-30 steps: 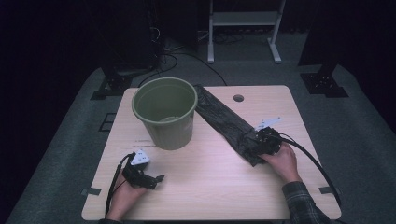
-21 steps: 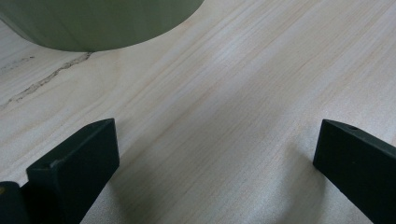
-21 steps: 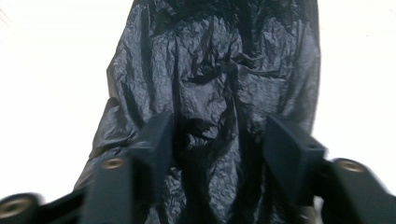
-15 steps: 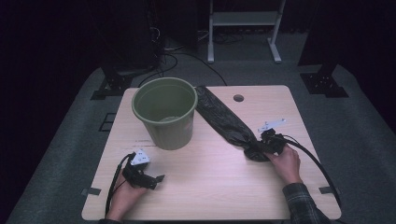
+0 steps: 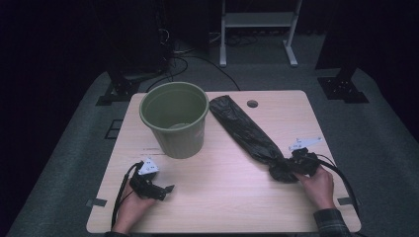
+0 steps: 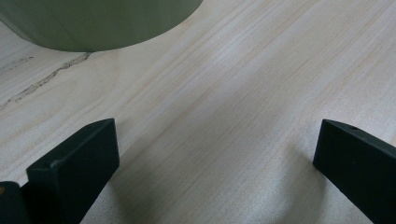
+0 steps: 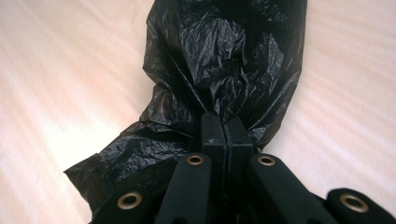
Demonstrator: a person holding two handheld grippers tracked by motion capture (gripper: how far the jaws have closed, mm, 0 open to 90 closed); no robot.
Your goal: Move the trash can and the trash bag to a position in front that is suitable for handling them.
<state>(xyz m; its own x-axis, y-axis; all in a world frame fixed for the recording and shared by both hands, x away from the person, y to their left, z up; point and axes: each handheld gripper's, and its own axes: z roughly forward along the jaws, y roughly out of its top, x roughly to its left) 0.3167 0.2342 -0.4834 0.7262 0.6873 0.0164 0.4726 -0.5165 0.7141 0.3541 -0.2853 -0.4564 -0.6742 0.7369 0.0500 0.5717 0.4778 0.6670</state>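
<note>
While the right gripper (image 5: 295, 163) has its jaws pressed together on the near end of the long black crinkled plastic bag (image 5: 247, 134), the left gripper (image 5: 157, 189) rests on the table with its jaws wide apart and nothing between them. The bag lies stretched on the pale wooden table (image 5: 222, 197), just to the right of the round olive-green plastic bucket (image 5: 174, 118), and its far end reaches close to the bucket's upper right side. The left gripper sits in front of the bucket, a little to its left.

The pinch takes only a small bunch of thin film, as the right gripper view shows (image 7: 224, 135). A quick pull could probably let the film slip out, or tear it at the fold. If the bag is dragged toward the bucket, its loose far end may catch on the rim (image 5: 173, 89) and tip the light bucket, because nothing holds the bucket steady.

The table top is smooth, with a small round hole (image 5: 252, 103) to the right of the bucket. Around it the room is dark, with grey carpet, cables and a white frame beyond the bucket.
</note>
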